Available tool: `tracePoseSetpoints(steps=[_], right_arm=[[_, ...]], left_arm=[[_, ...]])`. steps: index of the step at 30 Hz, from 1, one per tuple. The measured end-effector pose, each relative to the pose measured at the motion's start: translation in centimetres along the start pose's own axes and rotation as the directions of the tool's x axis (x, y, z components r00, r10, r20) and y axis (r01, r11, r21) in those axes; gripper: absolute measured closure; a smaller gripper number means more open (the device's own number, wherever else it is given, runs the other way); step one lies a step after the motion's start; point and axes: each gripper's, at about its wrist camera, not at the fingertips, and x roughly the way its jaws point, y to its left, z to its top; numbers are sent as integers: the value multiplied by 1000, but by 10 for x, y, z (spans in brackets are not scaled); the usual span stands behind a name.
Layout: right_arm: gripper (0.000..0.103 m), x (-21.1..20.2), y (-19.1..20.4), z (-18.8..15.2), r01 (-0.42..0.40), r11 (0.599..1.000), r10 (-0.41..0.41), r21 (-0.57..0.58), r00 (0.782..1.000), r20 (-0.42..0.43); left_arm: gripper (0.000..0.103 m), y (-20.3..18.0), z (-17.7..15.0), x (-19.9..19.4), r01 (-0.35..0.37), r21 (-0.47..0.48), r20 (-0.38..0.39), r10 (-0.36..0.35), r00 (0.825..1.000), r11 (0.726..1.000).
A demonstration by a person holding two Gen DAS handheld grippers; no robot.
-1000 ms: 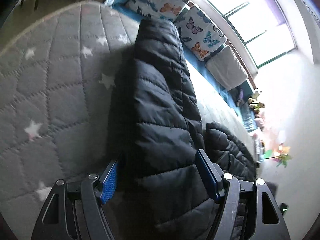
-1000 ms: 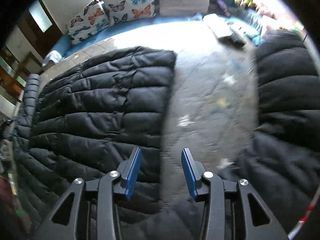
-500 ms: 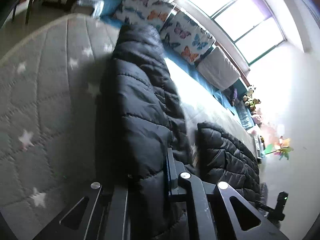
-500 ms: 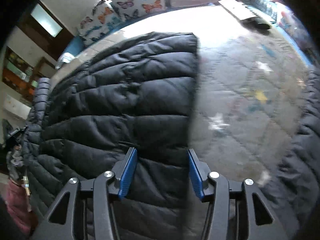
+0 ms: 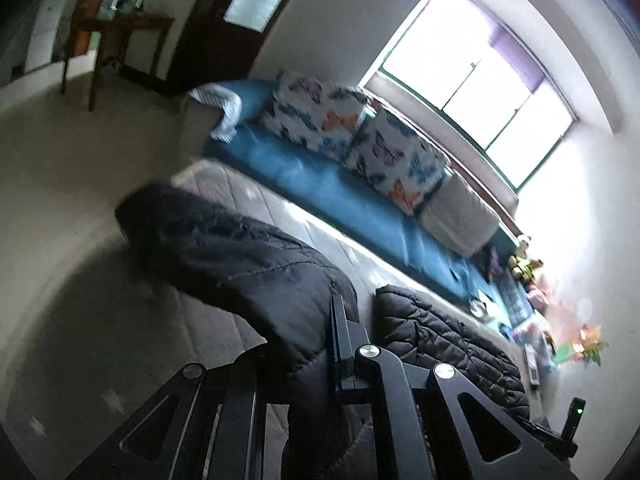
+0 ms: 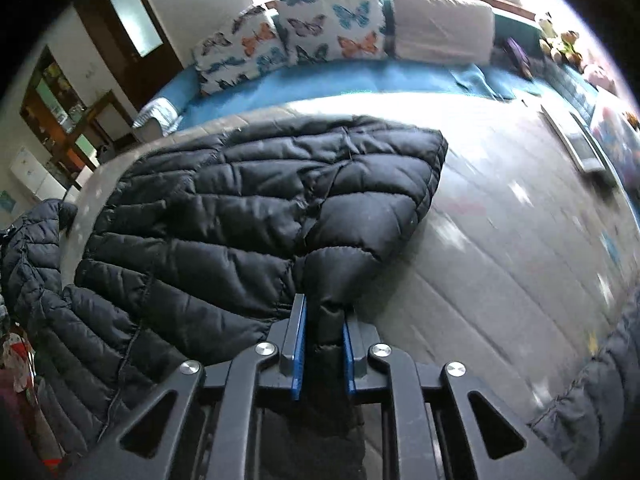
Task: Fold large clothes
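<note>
1. Step in hand, as I judge it: lifting one side of the jacket (image 6: 256, 208) to fold it over. It lies spread on the quilted mat (image 6: 500, 240), which sits beside the blue couch (image 6: 360, 80).
2. The right hand-held gripper (image 6: 323, 344) is clamped on a bunched corner of the jacket at its near edge; dark padded cloth fills the narrow gap between the blue pads (image 6: 298, 344).
3. The left hand-held gripper (image 5: 316, 360) also pinches the jacket (image 5: 248, 264): a thick fold of cloth is squeezed between its fingers, and that side hangs raised off the mat (image 5: 132, 340), casting a shadow below it.
4. Next move, by my reading: carry both pinched points together across the jacket so the raised half lands flat on the other half, with edges lined up. The puffy filling may spring back or slip, so both grips should hold until the cloth rests.
5. Count: two hand-held grippers, both gripping cloth.
6. Two dark padded garments: the jacket being folded, and a second one (image 5: 440, 344) lying well apart on the mat.
7. Three cushions on the couch: two butterfly-print (image 6: 332, 24) and one plain (image 6: 440, 24).
</note>
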Motion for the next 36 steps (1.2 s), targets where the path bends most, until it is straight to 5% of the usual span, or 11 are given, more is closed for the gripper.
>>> tracePoseSetpoints(steps=[4,6,14,18,23,28,33,36], right_arm=[[85,27,6,10,46,998,-46,-32,999,-22],[76,45,8,9,86,993,-93,-77,992,-88],[72,-7,23,-1,156,974,-166,-166,985,-47],[64,-30,63,-27,92,957,-109,-274,993,-47],[62,-21,102,-75,-61,934,0,-352,985,-171],[62,-6,128,-126,-43,879,-76,-475,970,-229],[62,-41,159,-137,-160,851,47,-501,972,-230],[62,-42,179,-161,-202,807,63,-554,964,-260]], left_arm=[[93,34,21,9,-72,-11,-13,72,997,997],[89,56,16,24,-129,-27,-68,127,990,991],[82,118,-21,33,-195,-107,-179,174,968,975],[78,113,-28,13,-200,-73,-167,186,968,977],[76,94,-41,-28,-191,-19,-119,188,975,981],[76,77,-55,-70,-188,58,-92,193,977,980],[76,31,-81,-96,-68,141,-95,82,992,988],[76,-9,-112,-97,42,232,-164,-4,987,972]])
